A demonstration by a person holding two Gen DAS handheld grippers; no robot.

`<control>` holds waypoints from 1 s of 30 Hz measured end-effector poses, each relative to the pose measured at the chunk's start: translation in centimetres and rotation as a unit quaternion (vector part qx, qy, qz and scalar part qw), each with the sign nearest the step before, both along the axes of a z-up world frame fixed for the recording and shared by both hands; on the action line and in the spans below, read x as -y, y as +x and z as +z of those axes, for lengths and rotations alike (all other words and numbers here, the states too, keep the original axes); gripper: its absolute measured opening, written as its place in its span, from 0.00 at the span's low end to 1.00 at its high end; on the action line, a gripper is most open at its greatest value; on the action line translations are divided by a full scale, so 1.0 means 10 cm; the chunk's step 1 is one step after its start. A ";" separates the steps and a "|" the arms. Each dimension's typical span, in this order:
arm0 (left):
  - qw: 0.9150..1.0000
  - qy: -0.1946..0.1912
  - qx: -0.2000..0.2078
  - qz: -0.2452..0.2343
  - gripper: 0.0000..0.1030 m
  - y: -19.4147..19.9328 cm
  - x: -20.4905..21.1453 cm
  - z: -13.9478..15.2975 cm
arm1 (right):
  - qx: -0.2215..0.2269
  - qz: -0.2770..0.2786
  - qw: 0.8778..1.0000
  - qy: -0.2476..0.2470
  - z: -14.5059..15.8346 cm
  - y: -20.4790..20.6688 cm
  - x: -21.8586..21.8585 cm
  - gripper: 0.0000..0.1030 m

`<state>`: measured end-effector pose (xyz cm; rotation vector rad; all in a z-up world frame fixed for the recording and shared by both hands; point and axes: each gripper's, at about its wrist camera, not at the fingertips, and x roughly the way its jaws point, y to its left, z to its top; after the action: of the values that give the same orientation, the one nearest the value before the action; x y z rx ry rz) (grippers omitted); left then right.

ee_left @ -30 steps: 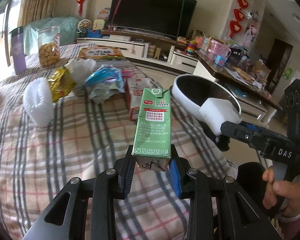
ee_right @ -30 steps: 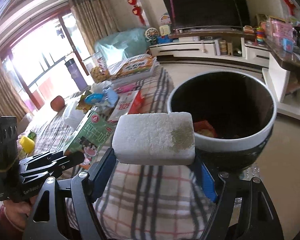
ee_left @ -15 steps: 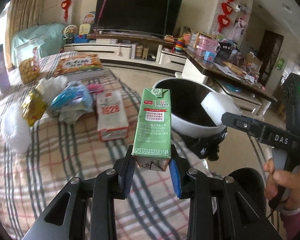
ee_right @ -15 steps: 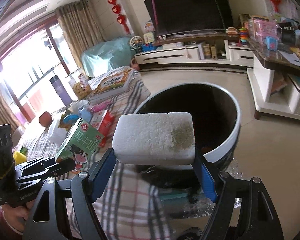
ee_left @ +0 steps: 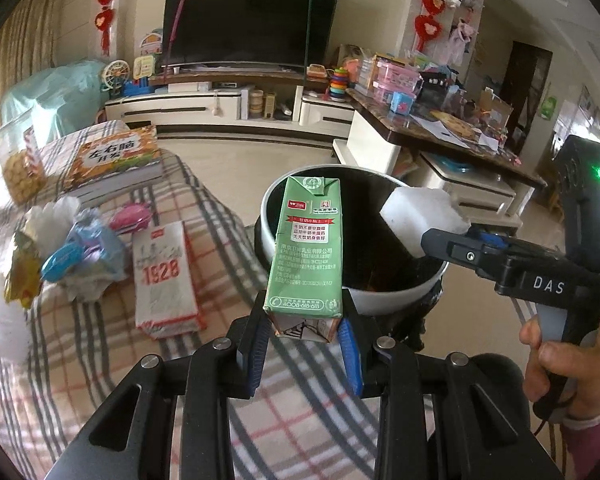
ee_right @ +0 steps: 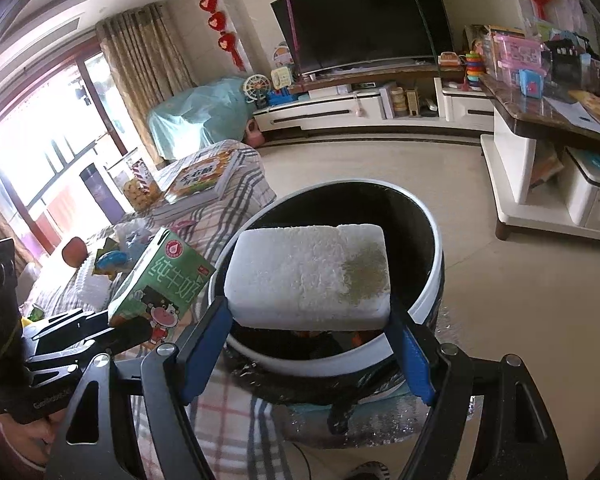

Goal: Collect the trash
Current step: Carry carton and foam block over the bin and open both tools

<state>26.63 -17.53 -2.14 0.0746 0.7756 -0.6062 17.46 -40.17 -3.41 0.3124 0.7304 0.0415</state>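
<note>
Left gripper (ee_left: pixel 302 332): pinching carton (ee_left: pixel 308 248) by its base, long axis pointing away, over the bin (ee_left: pixel 396 300) rim.
Right gripper (ee_right: pixel 310 332): clamping sponge (ee_right: pixel 308 276) crosswise over bin.

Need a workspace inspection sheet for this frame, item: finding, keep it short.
Surface: plaid cloth over the table, bin at its edge.
Job's things: green milk carton in the left claw; stained white foam block in the right claw; trash bin with dark liner right below the block, some trash inside.
Clutter: book, snack jar, white packet marked 1928, wrappers.
Grippers: both clamped on their items, held at the bin.
Cables: thin cord under the right hand.
Surroundings: TV, low cabinet, cluttered side table.
</note>
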 end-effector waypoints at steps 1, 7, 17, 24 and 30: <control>1.000 0.001 -0.001 -0.001 0.30 0.03 0.02 0.00 | -0.001 0.000 1.000 0.000 0.00 0.01 0.01 0.76; 1.000 0.008 -0.002 -0.006 0.30 0.18 0.16 -0.02 | -0.008 -0.001 1.000 0.001 -0.04 0.08 0.09 0.76; 1.000 0.016 -0.006 -0.011 0.30 0.28 0.34 -0.05 | -0.013 0.002 1.000 0.001 -0.06 0.19 0.17 0.76; 1.000 0.020 -0.003 -0.012 0.30 0.34 0.44 -0.05 | -0.017 0.005 1.000 -0.003 -0.07 0.29 0.19 0.76; 1.000 0.022 -0.003 -0.012 0.30 0.37 0.50 -0.06 | -0.020 0.003 1.000 -0.007 -0.07 0.33 0.20 0.77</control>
<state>30.36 -22.51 -2.77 0.1225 0.7957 -0.6134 20.75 -42.18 -4.12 0.2985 0.7701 0.0361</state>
